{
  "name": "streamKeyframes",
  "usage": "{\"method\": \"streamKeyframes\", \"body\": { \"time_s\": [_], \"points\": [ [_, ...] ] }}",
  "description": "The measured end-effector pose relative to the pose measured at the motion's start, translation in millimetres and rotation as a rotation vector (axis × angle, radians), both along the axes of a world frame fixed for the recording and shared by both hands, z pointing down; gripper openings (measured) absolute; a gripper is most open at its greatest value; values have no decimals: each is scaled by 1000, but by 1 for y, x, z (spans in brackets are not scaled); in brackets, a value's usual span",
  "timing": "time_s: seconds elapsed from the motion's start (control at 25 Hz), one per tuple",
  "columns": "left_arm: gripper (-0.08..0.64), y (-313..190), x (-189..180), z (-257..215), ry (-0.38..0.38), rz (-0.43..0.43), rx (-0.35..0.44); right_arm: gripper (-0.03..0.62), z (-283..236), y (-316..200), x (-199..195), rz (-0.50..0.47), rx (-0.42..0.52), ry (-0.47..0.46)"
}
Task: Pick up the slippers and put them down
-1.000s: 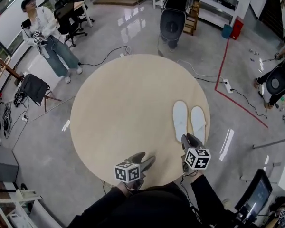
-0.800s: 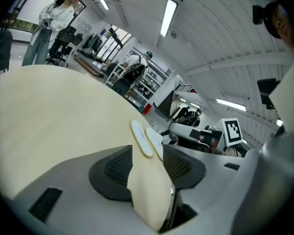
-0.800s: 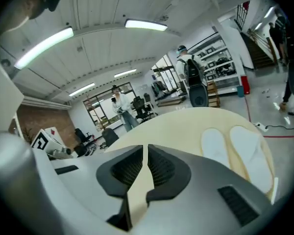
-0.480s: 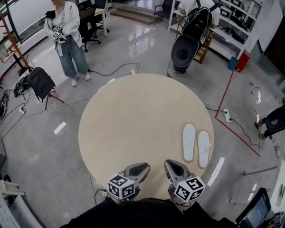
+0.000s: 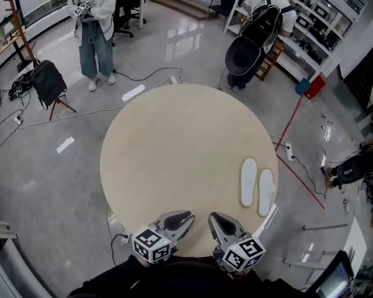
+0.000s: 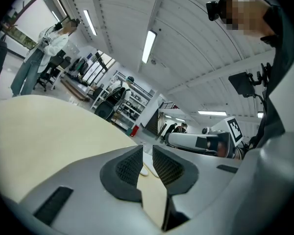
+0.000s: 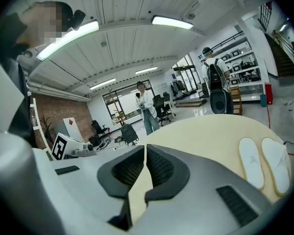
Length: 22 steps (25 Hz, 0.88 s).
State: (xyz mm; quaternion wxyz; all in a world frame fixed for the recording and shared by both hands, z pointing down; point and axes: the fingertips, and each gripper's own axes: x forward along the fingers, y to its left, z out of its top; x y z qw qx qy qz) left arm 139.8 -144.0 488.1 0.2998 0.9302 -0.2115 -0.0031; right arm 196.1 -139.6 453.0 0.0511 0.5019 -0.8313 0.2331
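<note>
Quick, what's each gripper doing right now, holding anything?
Left gripper: jaws have just been closing, narrow gap left, nothing between them.
Right gripper: jaws have just been closing, now shut, empty.

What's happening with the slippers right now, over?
Left gripper and right gripper empty, jaws just been closing. Slippers side by side on table, untouched. Nothing in the way.

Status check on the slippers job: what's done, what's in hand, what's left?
Done, it seems: both slippers lie flat, side by side, on the table near its right edge. In hand: nothing. The left gripper and right gripper hang by the near edge, fingers just closing on nothing, left with a slit, right almost touching. Remaining: probably nothing, though these views cannot prove a lift happened.
</note>
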Motion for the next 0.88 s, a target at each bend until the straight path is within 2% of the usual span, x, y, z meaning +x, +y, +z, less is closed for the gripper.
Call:
{"method": "streamKeyframes", "body": {
  "time_s": [0.2, 0.44, 0.64, 0.88],
  "points": [
    [75, -6, -12, -11, -25, -47, 38, 28, -5, -8, -10, -53, 34, -7],
    [75, 9, -9, -31, -103, -140, 51, 25, -28, -2, -8, -112, 99, -55],
    [75, 29, 12, -42, -181, -158, 86, 23, -34, 15, 16, -127, 109, -110],
    [75, 57, 73, -41, -261, -108, 126, 21, -30, 39, 70, -121, 127, -106]
  ]
}}
